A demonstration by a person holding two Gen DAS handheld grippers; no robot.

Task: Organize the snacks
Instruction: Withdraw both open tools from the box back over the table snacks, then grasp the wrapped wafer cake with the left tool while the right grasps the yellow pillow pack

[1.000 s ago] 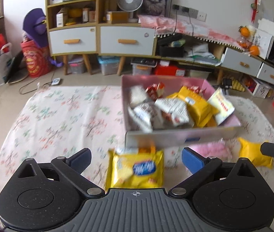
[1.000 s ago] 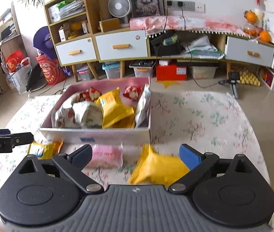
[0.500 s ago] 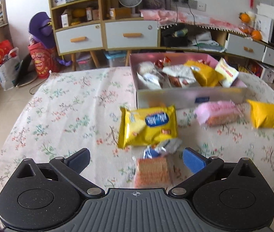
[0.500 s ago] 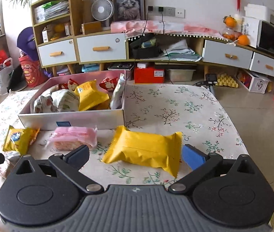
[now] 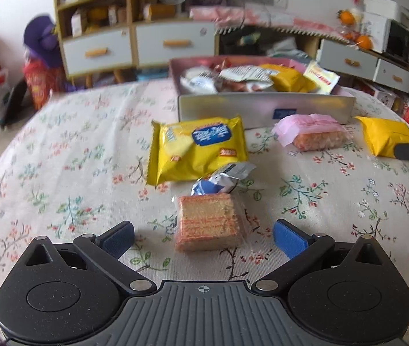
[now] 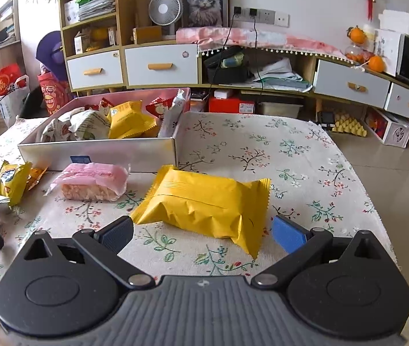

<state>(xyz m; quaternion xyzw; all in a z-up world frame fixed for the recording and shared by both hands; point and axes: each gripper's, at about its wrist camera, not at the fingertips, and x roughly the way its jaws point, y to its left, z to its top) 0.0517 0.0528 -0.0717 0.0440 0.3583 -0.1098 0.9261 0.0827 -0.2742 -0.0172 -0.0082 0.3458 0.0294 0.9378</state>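
The left tool (image 5: 203, 238) stands wide open with a clear-wrapped wafer cake (image 5: 208, 222) between its pads, untouched. The right tool (image 6: 201, 230) gapes equally wide around a plain yellow packet (image 6: 204, 201) on the flowered worktop (image 6: 262, 155). Farther out lie a printed yellow packet (image 5: 197, 147) and a pink-wrapped snack (image 6: 93, 181). Behind them an open box (image 6: 97, 151) holds mixed white, yellow and red snack packets.

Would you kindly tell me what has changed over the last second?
Both grippers came down toward loose snacks: the left gripper now brackets the wafer pack, the right gripper the plain yellow packet. Neither is gripped yet; both stay open. The box and all snacks stayed put.
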